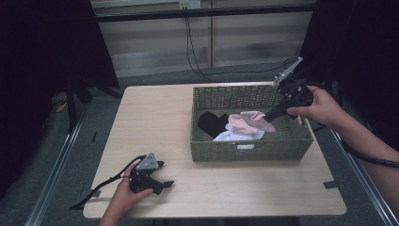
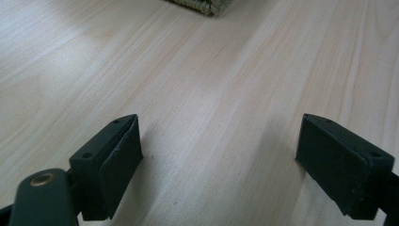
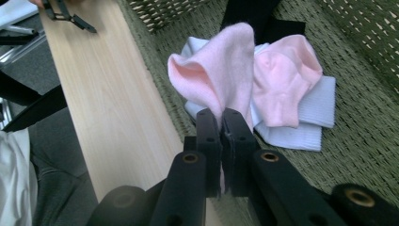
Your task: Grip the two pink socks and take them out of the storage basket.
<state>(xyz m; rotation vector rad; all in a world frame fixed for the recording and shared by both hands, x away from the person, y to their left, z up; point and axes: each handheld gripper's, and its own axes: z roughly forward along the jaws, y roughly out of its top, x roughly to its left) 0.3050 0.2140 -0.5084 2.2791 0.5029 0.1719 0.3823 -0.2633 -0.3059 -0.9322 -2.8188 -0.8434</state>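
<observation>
High view: right gripper (image 1: 272, 114) hangs over the green woven basket (image 1: 251, 150) at the far right of the table (image 1: 155, 122), jaws pinched together on a pink sock (image 1: 259, 120), which is lifted off the pile w/ its free end drooping. Right gripper view has the same sock (image 3: 221, 70) clamped at its edge betw. the black pads. Under it in the basket: a second pink sock (image 3: 284, 77), white socks (image 3: 310, 122) below that, a black sock (image 1: 211, 122) at the left of the pile. Basket walls stand around the pile on all sides. Left gripper (image 1: 162, 181) sits at the near left on bare tabletop, well apart from the basket, jaws wide apart w/ nothing betw. them; a basket corner (image 2: 202, 5) lies far ahead of it.
</observation>
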